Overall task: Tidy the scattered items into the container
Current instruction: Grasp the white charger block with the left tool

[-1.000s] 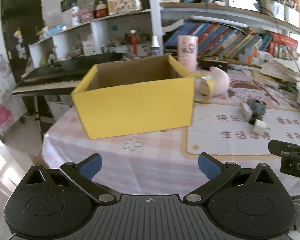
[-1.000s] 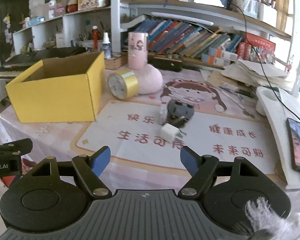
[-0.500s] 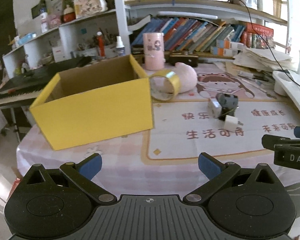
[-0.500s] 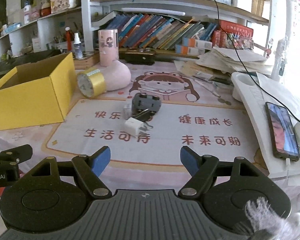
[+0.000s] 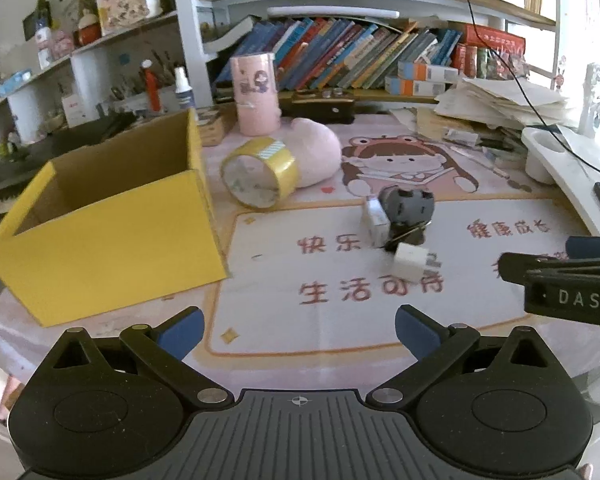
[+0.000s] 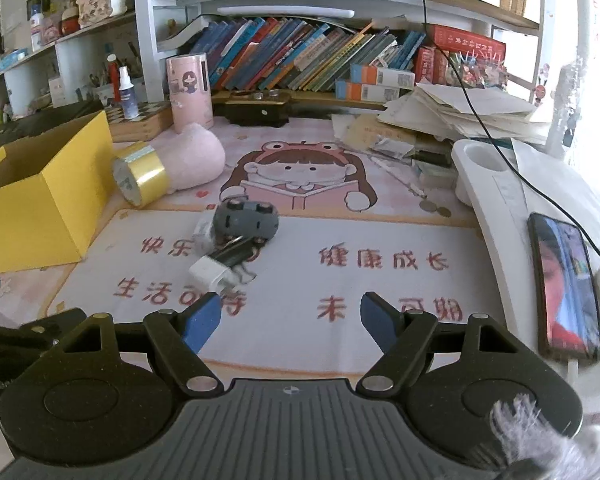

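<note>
An open yellow cardboard box [image 5: 112, 236] stands at the left of the desk mat; it also shows in the right wrist view [image 6: 32, 208]. A roll of yellow tape [image 5: 260, 178] [image 6: 140, 178] leans on a pink plush [image 5: 318, 152] [image 6: 192, 156]. A grey round gadget [image 5: 410, 204] [image 6: 246, 220], a white box [image 5: 374, 220] and a white charger plug [image 5: 410, 262] [image 6: 212, 272] lie together mid-mat. My left gripper [image 5: 298, 330] is open and empty at the near edge. My right gripper [image 6: 290, 320] is open and empty, just short of the charger.
A pink cylinder [image 5: 254, 94] and a dark case [image 5: 322, 108] stand behind the plush. Bookshelves run along the back. A white tray [image 6: 496, 196], a phone [image 6: 566, 284] and paper stacks [image 6: 460, 114] fill the right side.
Both views have swung right and moved in toward the desk. The box has shifted to the left of each view and the small items look larger and closer. Both grippers stay open.
</note>
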Demonstrator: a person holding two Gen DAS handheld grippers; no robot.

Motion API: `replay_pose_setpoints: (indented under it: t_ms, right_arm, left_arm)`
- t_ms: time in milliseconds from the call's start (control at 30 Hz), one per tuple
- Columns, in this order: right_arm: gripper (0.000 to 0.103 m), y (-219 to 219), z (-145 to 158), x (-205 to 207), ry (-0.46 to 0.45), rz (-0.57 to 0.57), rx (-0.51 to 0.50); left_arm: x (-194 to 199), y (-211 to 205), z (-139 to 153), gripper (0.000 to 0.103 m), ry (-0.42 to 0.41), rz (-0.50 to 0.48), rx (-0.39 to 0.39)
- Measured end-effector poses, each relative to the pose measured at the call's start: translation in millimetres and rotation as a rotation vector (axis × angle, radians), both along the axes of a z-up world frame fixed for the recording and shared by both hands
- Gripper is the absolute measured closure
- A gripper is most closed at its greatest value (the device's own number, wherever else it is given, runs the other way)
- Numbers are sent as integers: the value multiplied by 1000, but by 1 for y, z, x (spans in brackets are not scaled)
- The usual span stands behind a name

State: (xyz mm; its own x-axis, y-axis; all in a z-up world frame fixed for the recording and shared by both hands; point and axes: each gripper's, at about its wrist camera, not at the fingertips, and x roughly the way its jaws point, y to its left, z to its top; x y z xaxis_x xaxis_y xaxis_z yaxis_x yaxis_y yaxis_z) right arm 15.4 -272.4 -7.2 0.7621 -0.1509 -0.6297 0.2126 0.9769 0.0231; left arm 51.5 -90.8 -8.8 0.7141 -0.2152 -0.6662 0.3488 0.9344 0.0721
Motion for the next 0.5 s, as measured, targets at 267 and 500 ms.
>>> replay_pose_setpoints:
  t_ms: [267, 500]
  right_arm:
    - [28, -28, 0, 28, 7, 66, 6]
    - [28, -54, -1, 52, 5, 111, 15]
  left_arm:
    - [23, -38, -10, 14, 47, 0, -17]
    - [42, -71, -20, 24, 94, -3, -29]
